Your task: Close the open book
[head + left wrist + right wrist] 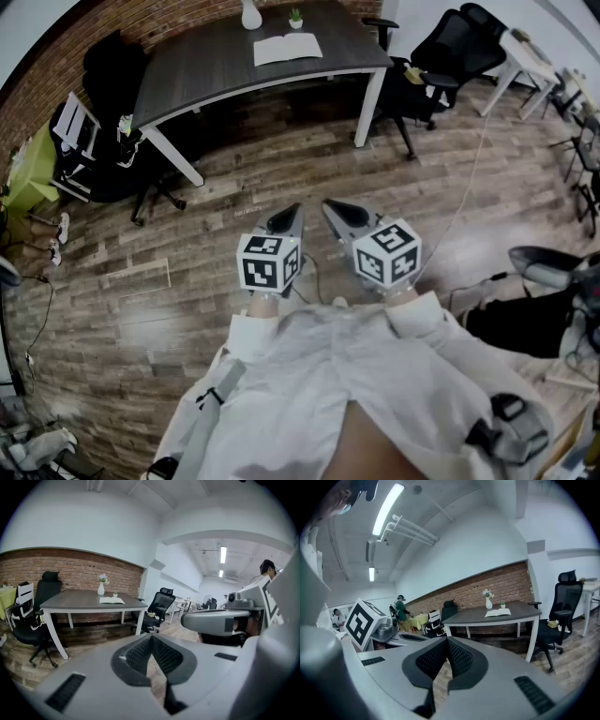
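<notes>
Open book (288, 48) on far tabletop (206, 66), well beyond left claw (286, 219) and right claw (339, 214), both pressed together, empty. Likely light, floppy pages (cover stiffer); lift one cover's outer edge.

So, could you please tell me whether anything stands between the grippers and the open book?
Nothing visible does. Only wooden floor lies between the table and the left gripper and right gripper, both shut and empty. The book lies open on top, vase and plant beyond it.
</notes>
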`<state>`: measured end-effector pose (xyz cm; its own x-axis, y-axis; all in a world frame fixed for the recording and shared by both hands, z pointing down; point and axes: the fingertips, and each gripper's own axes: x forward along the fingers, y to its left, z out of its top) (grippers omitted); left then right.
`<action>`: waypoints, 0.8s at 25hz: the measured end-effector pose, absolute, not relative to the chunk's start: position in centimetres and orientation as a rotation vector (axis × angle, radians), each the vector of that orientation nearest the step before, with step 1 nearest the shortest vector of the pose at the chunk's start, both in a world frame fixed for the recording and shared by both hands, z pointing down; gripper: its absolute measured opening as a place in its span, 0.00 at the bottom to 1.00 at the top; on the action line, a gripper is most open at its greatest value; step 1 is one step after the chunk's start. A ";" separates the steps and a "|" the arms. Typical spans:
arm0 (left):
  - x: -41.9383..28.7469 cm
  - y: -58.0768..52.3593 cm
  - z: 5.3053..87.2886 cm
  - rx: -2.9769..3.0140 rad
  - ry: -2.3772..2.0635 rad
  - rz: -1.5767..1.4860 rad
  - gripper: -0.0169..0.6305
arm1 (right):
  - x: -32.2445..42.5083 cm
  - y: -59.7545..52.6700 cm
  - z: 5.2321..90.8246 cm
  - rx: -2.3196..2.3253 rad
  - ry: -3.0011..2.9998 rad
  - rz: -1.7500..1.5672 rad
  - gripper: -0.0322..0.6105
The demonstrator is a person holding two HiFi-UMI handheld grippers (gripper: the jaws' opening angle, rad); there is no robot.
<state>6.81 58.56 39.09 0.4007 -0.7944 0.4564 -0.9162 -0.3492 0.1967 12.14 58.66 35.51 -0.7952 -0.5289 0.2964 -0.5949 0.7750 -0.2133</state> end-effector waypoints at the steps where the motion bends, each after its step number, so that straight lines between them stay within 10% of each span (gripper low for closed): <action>1: 6.8 58.5 39.2 2.239 -1.468 0.395 0.03 | 12.2 58.6 35.7 0.881 -2.746 0.441 0.06; 20: 7.1 58.0 40.0 2.236 -1.429 0.390 0.03 | 12.5 58.2 36.9 0.884 -2.720 0.454 0.06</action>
<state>7.14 58.03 40.04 0.4220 -0.7777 0.4659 -0.9066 -0.3584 0.2229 12.50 58.23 36.93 -0.7862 -0.5269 0.3229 -0.6033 0.7678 -0.2159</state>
